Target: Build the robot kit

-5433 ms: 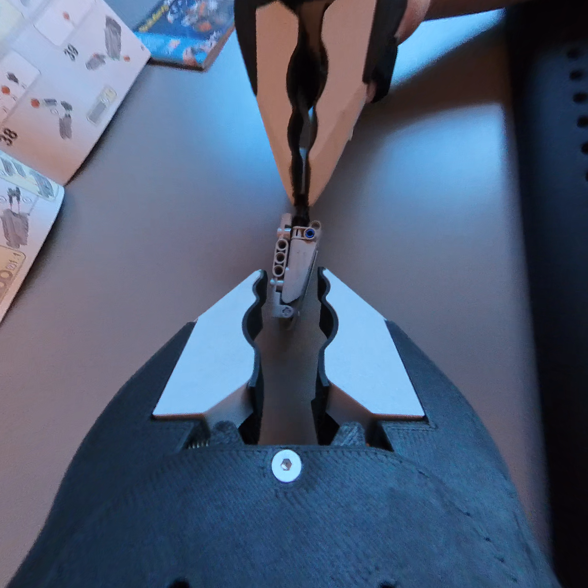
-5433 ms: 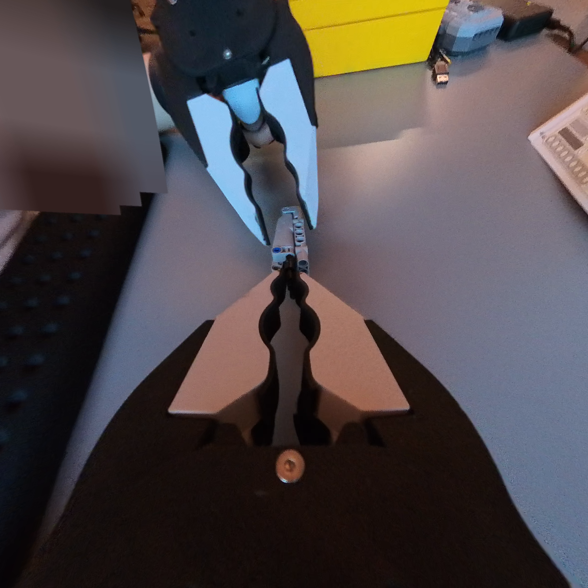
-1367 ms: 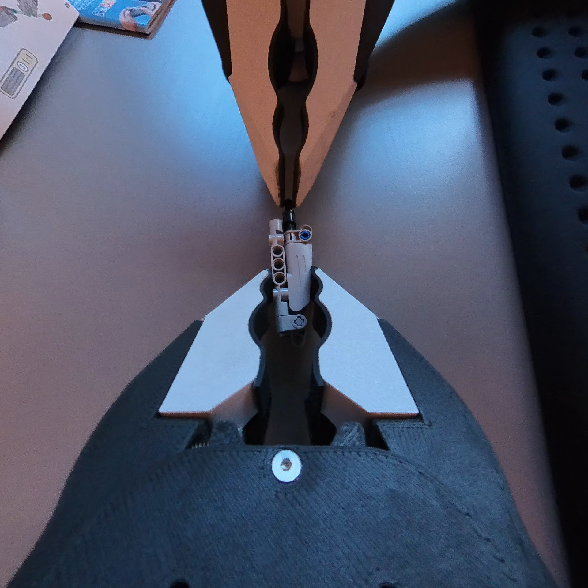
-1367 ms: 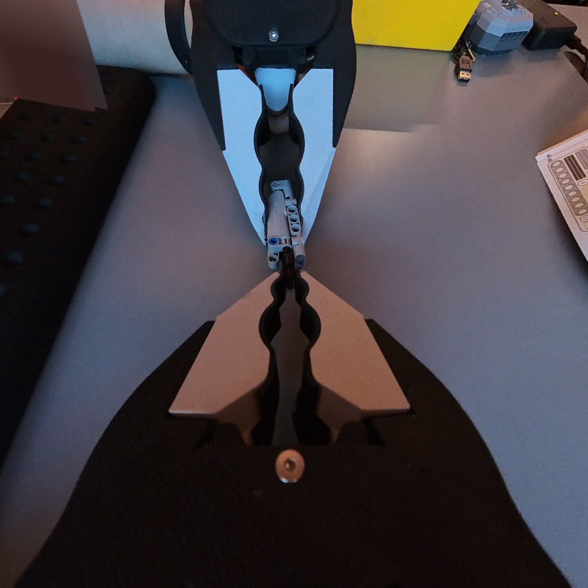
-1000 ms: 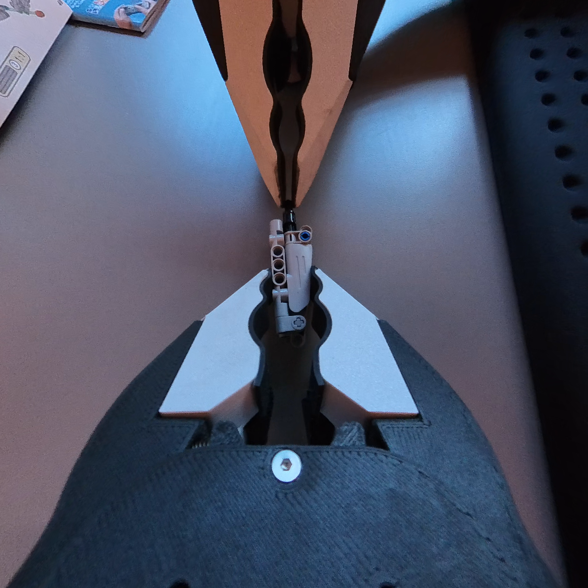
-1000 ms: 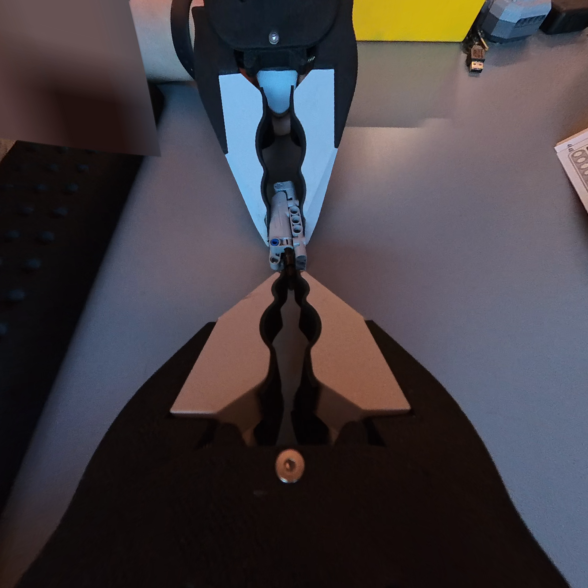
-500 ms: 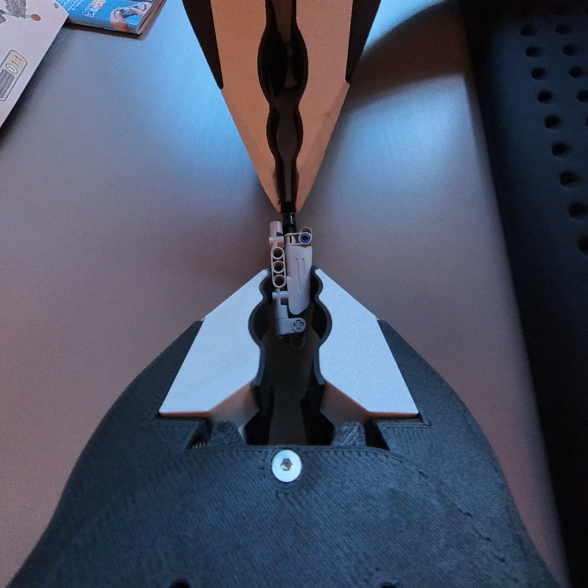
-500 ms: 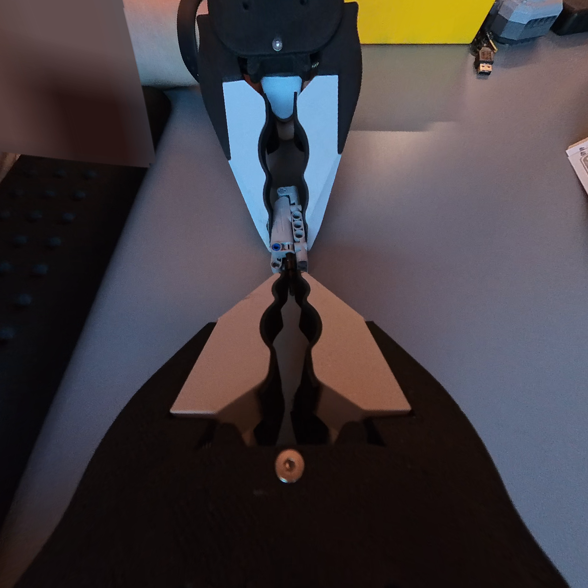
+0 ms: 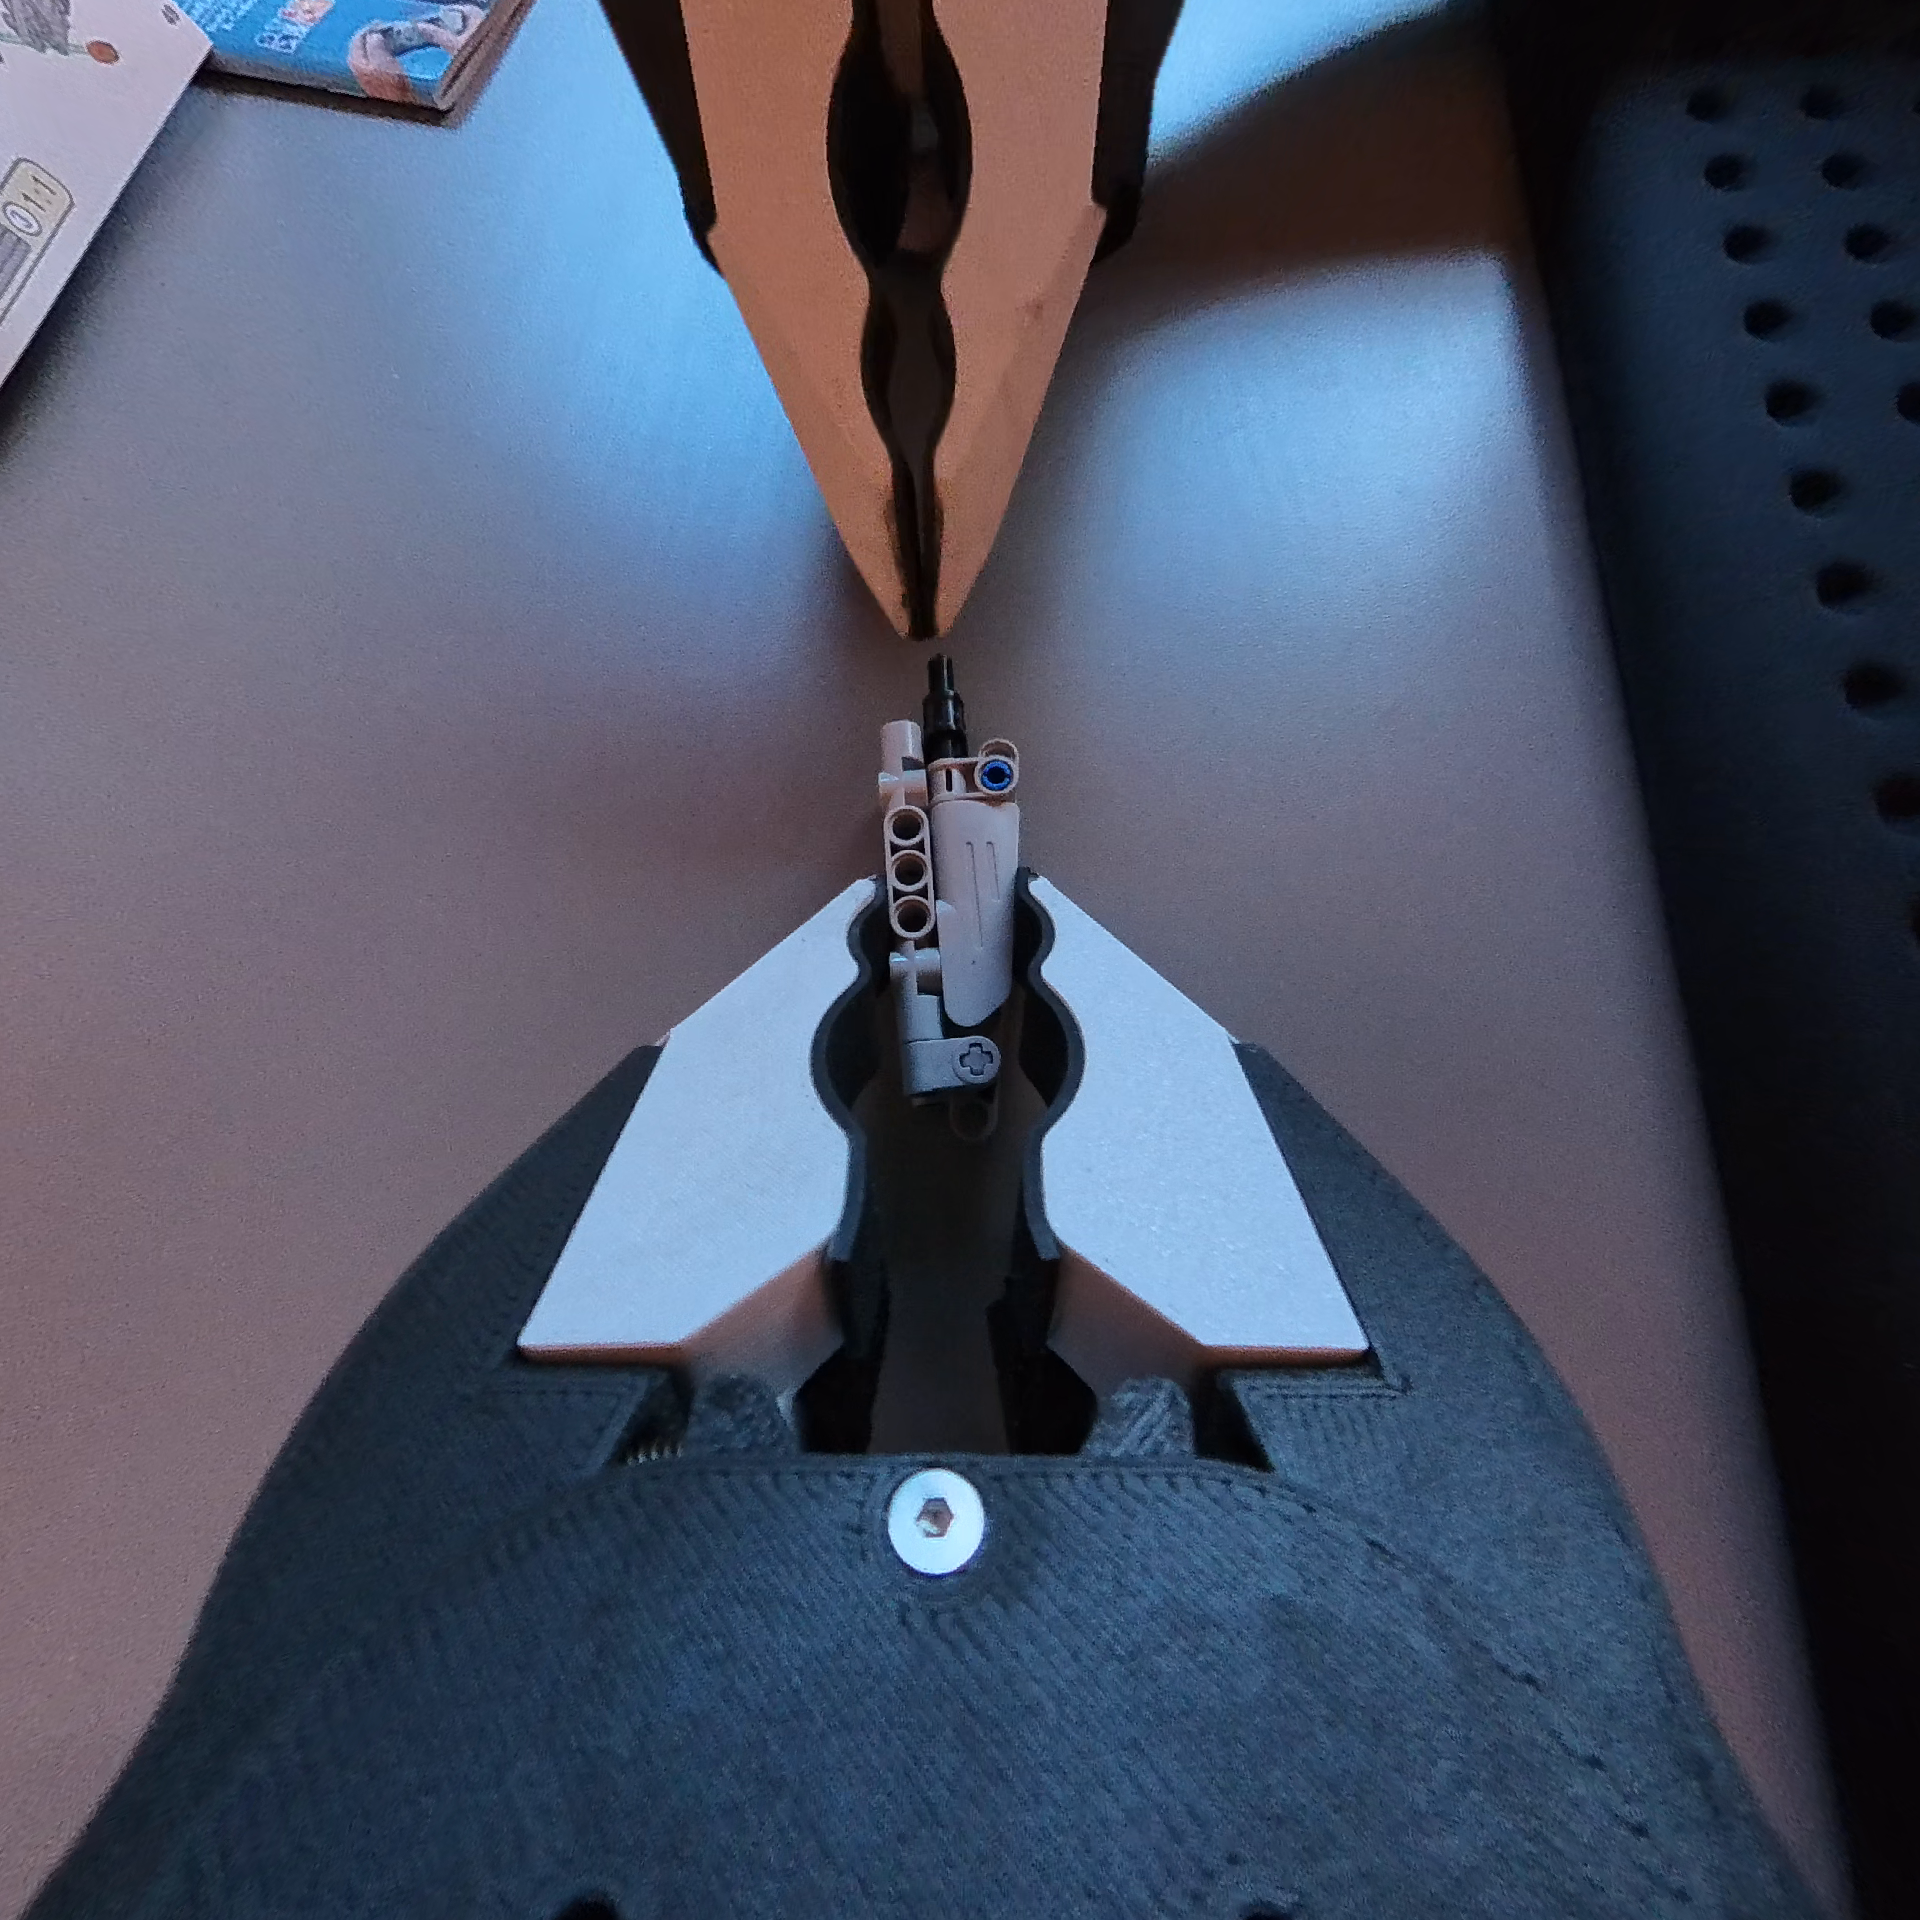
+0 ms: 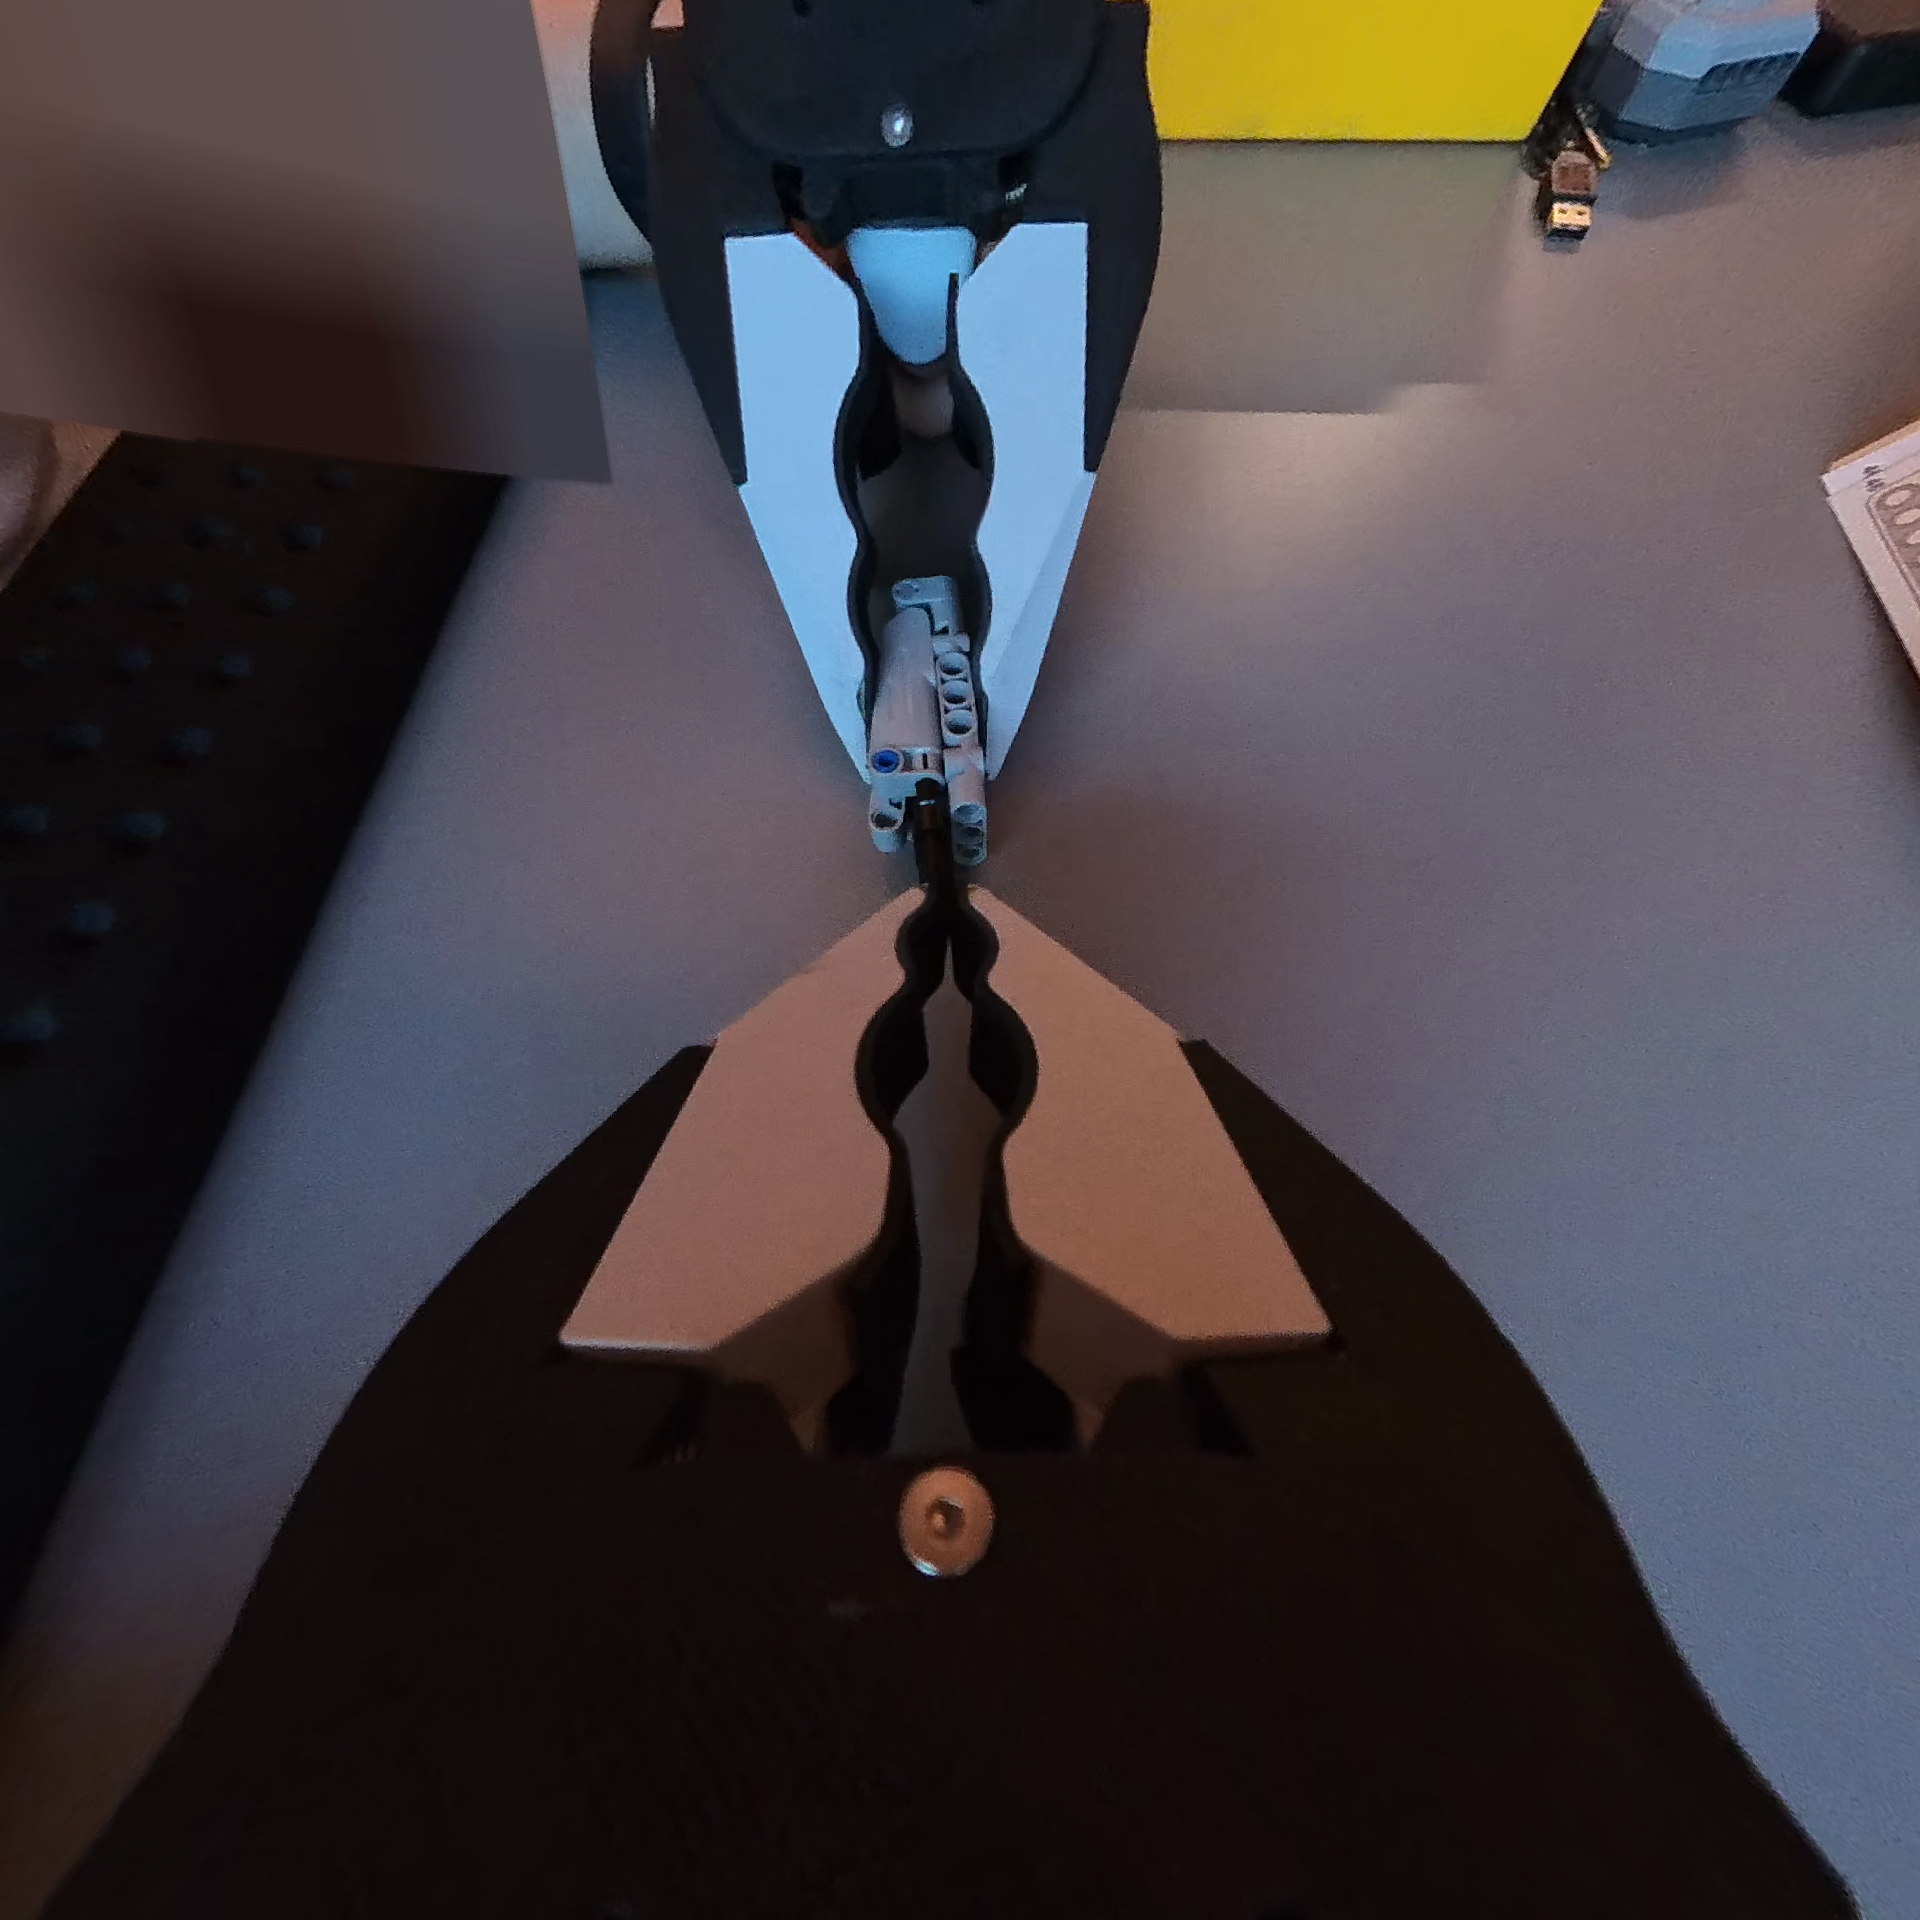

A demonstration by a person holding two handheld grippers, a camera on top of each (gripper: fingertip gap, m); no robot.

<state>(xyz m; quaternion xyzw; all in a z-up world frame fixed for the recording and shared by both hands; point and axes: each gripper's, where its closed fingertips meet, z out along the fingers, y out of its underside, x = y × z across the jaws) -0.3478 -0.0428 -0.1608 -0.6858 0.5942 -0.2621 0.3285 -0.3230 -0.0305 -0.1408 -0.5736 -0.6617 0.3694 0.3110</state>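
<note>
My left gripper (image 9: 948, 894) is shut on a small grey brick assembly (image 9: 961, 914) of holed beams with a blue pin (image 9: 995, 773), held just above the grey table (image 9: 416, 727). A black pin (image 9: 943, 698) sticks out of its far end. My right gripper (image 9: 925, 629) faces it with its jaws shut and its tips a short gap from the black pin. In the right wrist view my right gripper (image 10: 940, 896) sits just in front of the black pin (image 10: 928, 826), the assembly (image 10: 920, 717) and the left gripper (image 10: 935, 774).
Instruction sheets (image 9: 62, 156) and a blue booklet (image 9: 343, 52) lie at the far left. A black perforated mat (image 9: 1766, 520) runs along one side. A yellow box (image 10: 1351, 62), a grey device (image 10: 1704, 52), a USB plug (image 10: 1569, 197) and a printed sheet (image 10: 1886, 540) lie beyond. My hands' fingertips stand some 4 centimetres from each other. The USB plug (image 10: 1569, 197) sits 30 centimetres or so from the ends of my left fingers.
My right gripper's tips were on the black pin; they have drawn back and a gap now shows between them. The pin stays in the assembly. The left gripper closed on the assembly several seconds ago.
</note>
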